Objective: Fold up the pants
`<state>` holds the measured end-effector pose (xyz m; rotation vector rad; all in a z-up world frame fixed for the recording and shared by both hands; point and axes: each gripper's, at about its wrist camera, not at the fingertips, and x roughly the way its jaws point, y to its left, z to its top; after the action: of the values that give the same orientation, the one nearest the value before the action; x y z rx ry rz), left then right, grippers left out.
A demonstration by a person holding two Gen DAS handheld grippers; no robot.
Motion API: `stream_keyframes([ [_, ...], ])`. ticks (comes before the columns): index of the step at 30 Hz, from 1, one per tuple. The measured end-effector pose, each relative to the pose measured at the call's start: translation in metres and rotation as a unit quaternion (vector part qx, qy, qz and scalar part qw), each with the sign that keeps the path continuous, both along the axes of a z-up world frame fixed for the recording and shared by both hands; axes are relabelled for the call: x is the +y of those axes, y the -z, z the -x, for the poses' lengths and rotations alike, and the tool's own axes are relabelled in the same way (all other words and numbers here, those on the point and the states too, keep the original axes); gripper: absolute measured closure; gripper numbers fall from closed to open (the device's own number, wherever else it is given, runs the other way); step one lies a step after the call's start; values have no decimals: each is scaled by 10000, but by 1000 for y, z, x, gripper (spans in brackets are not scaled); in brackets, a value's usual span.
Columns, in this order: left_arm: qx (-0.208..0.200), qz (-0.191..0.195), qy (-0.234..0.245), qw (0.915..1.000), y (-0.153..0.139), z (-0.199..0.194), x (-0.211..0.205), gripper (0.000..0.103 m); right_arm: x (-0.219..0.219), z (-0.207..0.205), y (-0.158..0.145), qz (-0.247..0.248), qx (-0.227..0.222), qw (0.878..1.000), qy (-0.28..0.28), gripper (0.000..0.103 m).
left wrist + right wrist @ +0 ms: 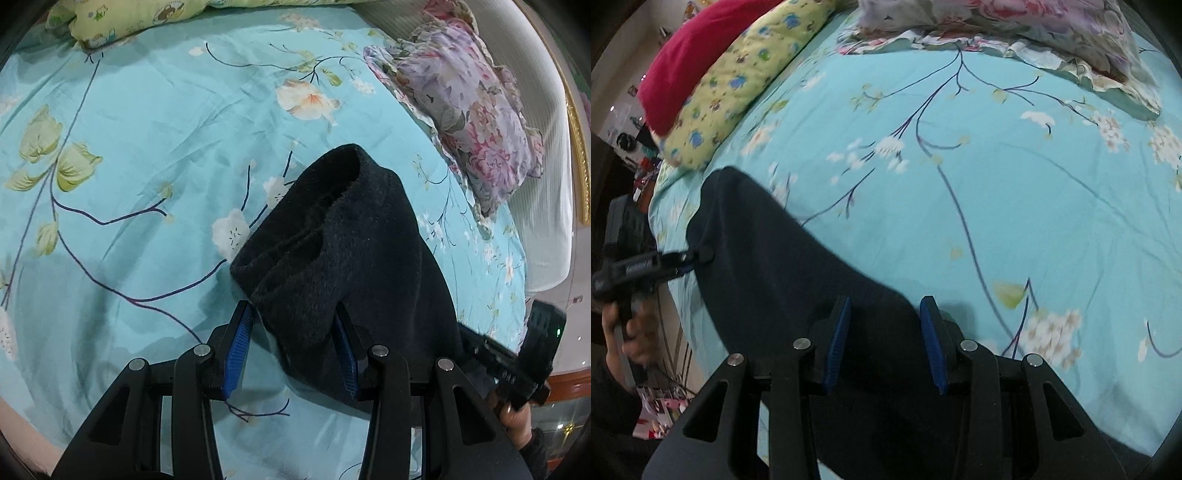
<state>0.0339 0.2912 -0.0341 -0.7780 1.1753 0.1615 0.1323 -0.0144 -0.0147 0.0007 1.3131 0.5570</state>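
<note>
Black pants (pixel 343 254) lie on a turquoise floral bedsheet (pixel 147 147), their open cuff end pointing away from me. My left gripper (pixel 293 317) is open, its blue pads on either side of the near edge of the cloth. In the right wrist view the pants (pixel 783 266) stretch from lower middle to the left. My right gripper (pixel 884 306) is open with the dark cloth between its blue pads. The left gripper (pixel 690 256) shows there at the pants' far left edge. The right gripper's body (pixel 517 362) shows at the lower right of the left wrist view.
A purple-pink floral pillow (pixel 469 110) lies at the right of the bed by a white headboard (pixel 535 129). A yellow-green patterned quilt (pixel 738 85) and a red cushion (pixel 690 51) lie along the far side. The bed edge and cluttered floor (pixel 661 406) are at the left.
</note>
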Motion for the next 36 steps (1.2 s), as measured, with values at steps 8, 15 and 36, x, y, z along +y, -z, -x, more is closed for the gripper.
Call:
stream_keyframes([
  [8,-7,-59,-16,10000,8,-13,-8,57,4,-6,9,180,228,9993,-241,62],
  [15,-294,-458,241,9982,-4,-19,-22,81,7,-16,4,258,39,9992,-296,88],
  [36,-554,-983,1048,9881,-11,-54,-16,75,11,-50,-5,1219,-1272,9844,-6,69],
])
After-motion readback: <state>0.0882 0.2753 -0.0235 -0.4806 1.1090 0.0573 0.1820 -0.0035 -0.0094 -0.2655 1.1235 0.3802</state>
